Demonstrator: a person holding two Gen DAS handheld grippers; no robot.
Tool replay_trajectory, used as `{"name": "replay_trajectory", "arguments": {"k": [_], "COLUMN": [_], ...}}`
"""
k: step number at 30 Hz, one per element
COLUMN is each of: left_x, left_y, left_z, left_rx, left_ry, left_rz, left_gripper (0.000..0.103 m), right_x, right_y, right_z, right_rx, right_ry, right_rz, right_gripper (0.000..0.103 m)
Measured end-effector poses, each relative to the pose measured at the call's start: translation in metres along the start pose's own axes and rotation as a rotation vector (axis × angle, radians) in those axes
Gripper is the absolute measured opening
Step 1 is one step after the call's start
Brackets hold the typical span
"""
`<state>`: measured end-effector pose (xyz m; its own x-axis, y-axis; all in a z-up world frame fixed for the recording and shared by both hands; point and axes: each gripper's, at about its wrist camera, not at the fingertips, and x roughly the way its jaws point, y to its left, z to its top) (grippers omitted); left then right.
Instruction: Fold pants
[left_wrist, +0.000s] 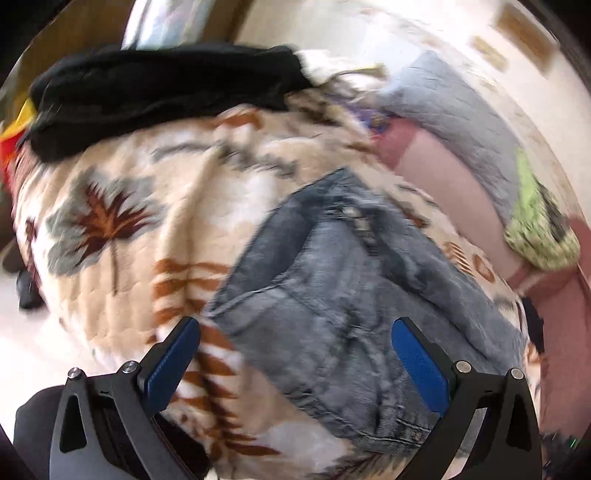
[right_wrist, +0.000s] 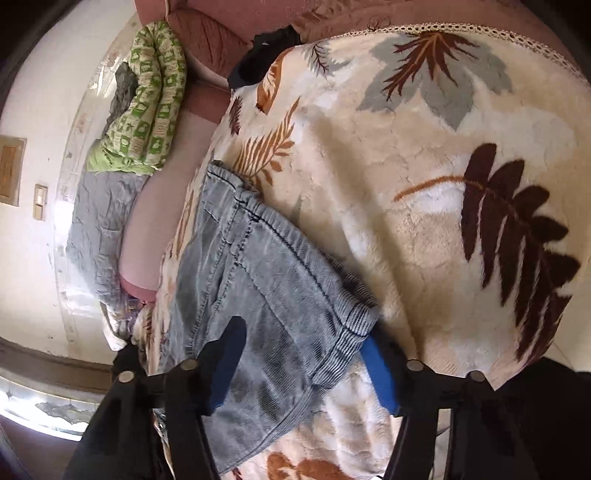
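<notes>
Blue-padded fingers (left_wrist: 417, 360) of the left gripper (left_wrist: 295, 354) frame the near edge of the view, jaws spread wide with nothing between them but air above the folded jeans (left_wrist: 332, 295). That picture is smeared by motion blur. The jeans, pale washed denim, lie in a compact folded stack on a cream leaf-print blanket (left_wrist: 147, 229) that covers the bed. Beyond them a black garment (left_wrist: 159, 96) is heaped at the far edge of the blanket, and a grey quilt (left_wrist: 454, 122) lies on a pink sheet (left_wrist: 443, 177) to the right.

From the right wrist, the right gripper (right_wrist: 299, 354) straddles the ribbed waistband corner of the jeans (right_wrist: 266, 280); its jaws are apart, one finger (right_wrist: 229, 365) over the denim and the other at the waistband's edge, not clamped. A green patterned quilt (right_wrist: 151, 107) is bunched beside the blanket (right_wrist: 406, 166), near the pale wall (right_wrist: 33, 266).
</notes>
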<state>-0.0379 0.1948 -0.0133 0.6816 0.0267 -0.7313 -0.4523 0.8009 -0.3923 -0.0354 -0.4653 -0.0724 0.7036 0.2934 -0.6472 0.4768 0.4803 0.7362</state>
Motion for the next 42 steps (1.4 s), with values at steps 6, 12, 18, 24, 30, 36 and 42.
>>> {"name": "replay_trajectory", "arguments": {"k": [6,12,18,24,30,36,42], "left_x": [0.023,0.033,0.011,0.009,-0.008,-0.052,-0.016], "left_y": [0.017,0.009,-0.004,-0.017,0.003,-0.042,-0.086], "left_z": [0.008,0.012,0.019,0.017,0.034,0.046,0.029], "left_rx": [-0.106,-0.049,0.054,0.167,0.100,0.240,0.384], "left_ry": [0.122,0.149,0.075,0.105,0.129,-0.039,-0.004], "left_rz": [0.001,0.077,0.096,0.148,0.132,0.060,0.026], "left_gripper": [0.075,0.025,0.006,0.006,0.017,0.047,0.063], "right_x": [-0.002,0.003,-0.037,-0.007,-0.046,-0.034,0.059], "right_y": [-0.001,0.004,0.044,0.027,0.031,0.086,0.101], "right_z": [0.006,0.008,-0.006,-0.014,-0.005,0.033,0.060], "right_rx": [-0.025,-0.075,-0.256,-0.315,-0.270,-0.439,-0.584], "right_ry": [-0.006,0.001,-0.084,0.034,-0.052,-0.057,0.085], "right_rz": [-0.032,-0.082,-0.108,-0.323,-0.269,-0.222,-0.402], "right_gripper": [0.040,0.015,0.011,0.023,0.061,0.063,0.063]}}
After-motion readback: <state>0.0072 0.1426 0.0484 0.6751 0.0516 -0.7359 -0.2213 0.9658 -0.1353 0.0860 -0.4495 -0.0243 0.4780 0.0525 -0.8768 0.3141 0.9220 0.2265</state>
